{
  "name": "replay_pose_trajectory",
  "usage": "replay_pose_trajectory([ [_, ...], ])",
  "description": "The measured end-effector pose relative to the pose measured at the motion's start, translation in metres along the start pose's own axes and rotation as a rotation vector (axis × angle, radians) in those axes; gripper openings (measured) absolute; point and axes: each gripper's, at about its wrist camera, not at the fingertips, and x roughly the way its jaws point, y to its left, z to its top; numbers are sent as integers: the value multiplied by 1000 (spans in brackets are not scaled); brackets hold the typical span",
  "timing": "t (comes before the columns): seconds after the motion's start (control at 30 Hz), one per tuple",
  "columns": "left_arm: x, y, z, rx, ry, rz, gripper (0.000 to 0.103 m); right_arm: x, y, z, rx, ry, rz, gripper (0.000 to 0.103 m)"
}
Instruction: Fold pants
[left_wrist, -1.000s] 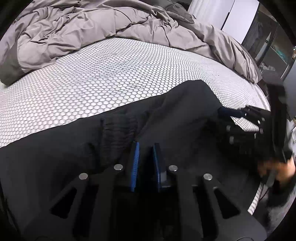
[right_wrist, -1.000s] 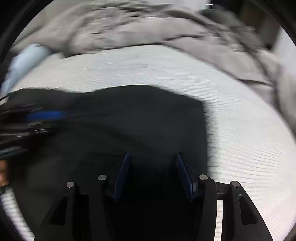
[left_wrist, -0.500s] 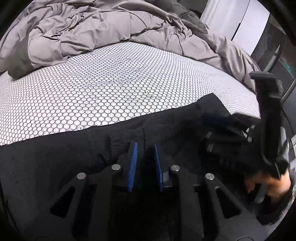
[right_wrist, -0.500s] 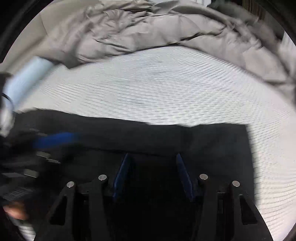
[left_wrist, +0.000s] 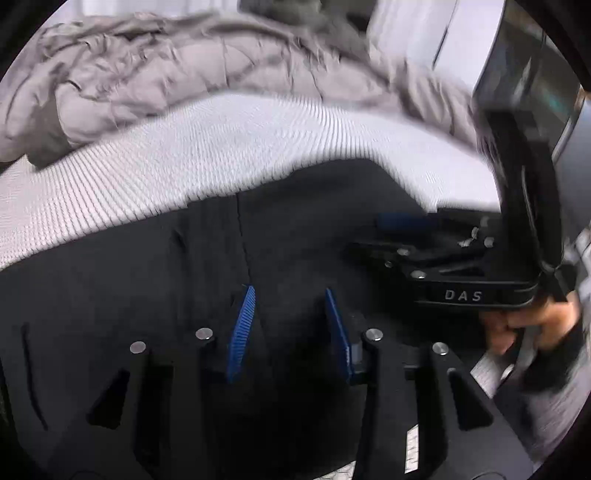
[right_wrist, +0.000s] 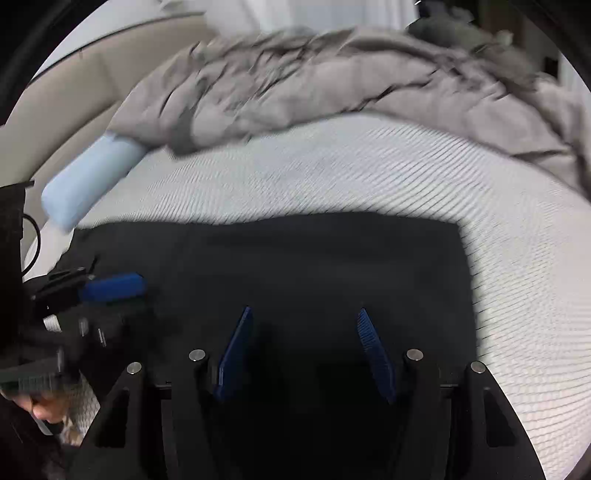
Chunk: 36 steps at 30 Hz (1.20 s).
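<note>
The black pants (left_wrist: 295, 229) lie flat on the white patterned bed sheet (left_wrist: 184, 158), and show in the right wrist view (right_wrist: 314, 266) as a dark rectangle with a straight right edge. My left gripper (left_wrist: 290, 291) is open and empty, its blue pads just above the fabric. My right gripper (right_wrist: 306, 314) is open and empty over the pants. The right gripper also shows at the right of the left wrist view (left_wrist: 424, 236). The left gripper shows at the left of the right wrist view (right_wrist: 107, 288).
A rumpled grey duvet (right_wrist: 332, 85) is heaped along the far side of the bed. A light blue pillow (right_wrist: 88, 177) lies at the far left by a beige headboard (right_wrist: 66, 96). Dark furniture (left_wrist: 528, 74) stands past the bed's right edge.
My left gripper has opened and let go of the pants fabric. Both grippers have pulled back and the pants now lie flatter. My right gripper stays open.
</note>
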Motion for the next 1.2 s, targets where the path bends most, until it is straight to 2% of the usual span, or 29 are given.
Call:
replay_pose_trajectory([
  [0.07,4,7,-8,-15,-13,-31,36,19,13,-9,-90,59,-99,60],
  [0.1,2,10,-8,-29,-14,-45,34,20,12,-13,-133,62,-168,60],
  [0.17,-5,15,-8,-55,-19,-54,34,9,-8,-20,-113,52,-294,61],
  [0.23,-12,13,-9,-48,-20,23,34,-9,-33,-30,-53,36,-412,62],
  [0.27,-19,10,-8,-48,-28,54,34,-22,-45,-37,-20,16,-425,62],
  [0.37,-41,-4,-6,-26,-90,-5,35,-55,-46,-43,30,-68,-304,62],
  [0.4,-45,-13,-6,-8,-102,-26,39,-64,-40,-41,19,-107,-268,62],
  [0.43,-45,-20,-8,8,-102,-41,47,-68,-28,-38,0,-132,-220,63],
  [0.5,-34,-33,-13,61,-68,-52,51,-59,-6,-36,-37,-121,-104,64],
  [0.53,-20,-35,-18,81,-21,-15,52,-48,4,-36,-52,-89,-68,64],
  [0.6,-6,-32,-26,81,17,-31,52,-17,17,-37,-107,5,-77,64],
  [0.63,-8,-30,-31,87,-1,-54,52,-3,19,-41,-147,47,-132,63],
  [0.7,-17,-29,-38,110,1,-59,52,-4,8,-51,-156,40,-174,63],
  [0.8,-35,-28,-49,143,-23,-13,52,-28,-29,-65,-118,19,-253,64],
  [0.87,-53,-30,-53,123,-55,-42,52,-40,-48,-72,-85,4,-274,67],
  [0.93,-68,-38,-55,127,-98,-87,52,-55,-47,-75,-71,-35,-258,66],
  [1.0,-68,-56,-57,165,-108,-102,54,-76,-29,-77,-91,-109,-164,67],
  [1.03,-61,-60,-60,178,-85,-113,54,-77,-19,-76,-98,-115,-112,67],
  [1.1,-42,-68,-67,199,-25,-93,54,-71,-3,-85,-111,-84,-43,67],
  [1.13,-38,-70,-70,211,-25,-90,54,-63,7,-89,-136,-51,-30,67],
  [1.2,-38,-71,-77,247,-37,-93,54,-44,18,-101,-230,15,-93,65],
])
